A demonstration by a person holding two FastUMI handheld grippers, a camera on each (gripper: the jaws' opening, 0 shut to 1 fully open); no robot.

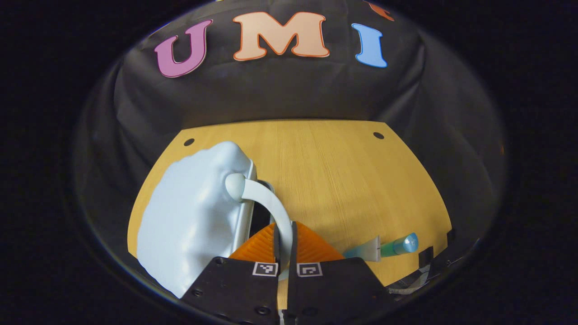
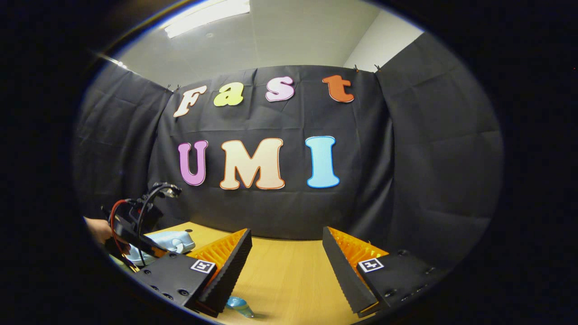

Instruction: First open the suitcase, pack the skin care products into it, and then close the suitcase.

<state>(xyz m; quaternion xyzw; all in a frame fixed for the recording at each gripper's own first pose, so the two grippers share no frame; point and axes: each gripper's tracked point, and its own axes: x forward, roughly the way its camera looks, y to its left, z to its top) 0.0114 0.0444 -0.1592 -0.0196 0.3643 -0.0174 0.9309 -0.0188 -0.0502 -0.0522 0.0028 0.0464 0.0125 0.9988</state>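
A pale blue hard-shell suitcase (image 1: 194, 221) lies on the left side of the wooden table (image 1: 343, 180). Its white curved handle (image 1: 266, 203) arcs from a round knob down between my left gripper's fingers. My left gripper (image 1: 284, 246) is shut on that handle. A dark gap shows beside the suitcase rim under the handle. A teal skin care tube (image 1: 384, 247) lies on the table to the right of the gripper. My right gripper (image 2: 286, 271) hovers open above the table with nothing between its fingers. The tube's cap (image 2: 239, 306) peeks out below its left finger. The suitcase (image 2: 169, 241) sits far left.
A hand (image 2: 97, 230) holds the left gripper (image 2: 135, 225), with its red and black cables, over the suitcase. Black cloth walls close in the table at the back and sides. Two small dark holes (image 1: 378, 135) mark the table's far corners. Bare wood lies in the table's middle.
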